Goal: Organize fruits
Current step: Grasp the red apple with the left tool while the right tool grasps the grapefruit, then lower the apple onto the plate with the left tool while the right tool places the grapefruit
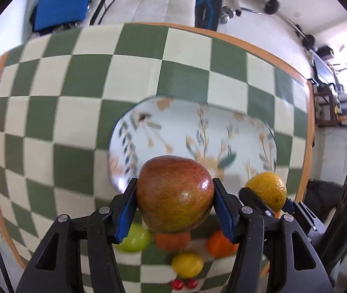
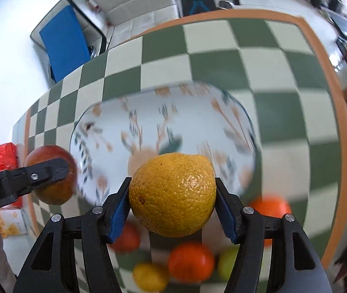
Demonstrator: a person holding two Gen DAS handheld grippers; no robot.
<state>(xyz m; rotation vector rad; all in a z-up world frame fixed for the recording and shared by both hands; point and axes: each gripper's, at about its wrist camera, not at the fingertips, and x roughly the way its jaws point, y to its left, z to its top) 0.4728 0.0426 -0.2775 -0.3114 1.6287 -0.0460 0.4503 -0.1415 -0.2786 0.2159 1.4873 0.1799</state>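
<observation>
While both tools are raised above the green-and-cream checkered counter (image 1: 80,78), fruit is held in each.
Left tool (image 1: 174,202): clamped on red-green apple (image 1: 174,194); right tool (image 2: 172,201): clamped on yellow-orange citrus (image 2: 172,194); both held over the oval floral plate (image 2: 149,127).

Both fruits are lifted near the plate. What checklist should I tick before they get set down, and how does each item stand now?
1. Left hand-held gripper grips the apple from both sides: ok.
2. Right hand-held gripper grips the orange from both sides: ok.
3. Plate bare, with room for both: ok.
4. The two grippers apart, not touching: ok.
5. Height of the fruits above the plate: cannot tell.
6. Loose fruits on the tablecloth clear of the plate: ok.
</observation>
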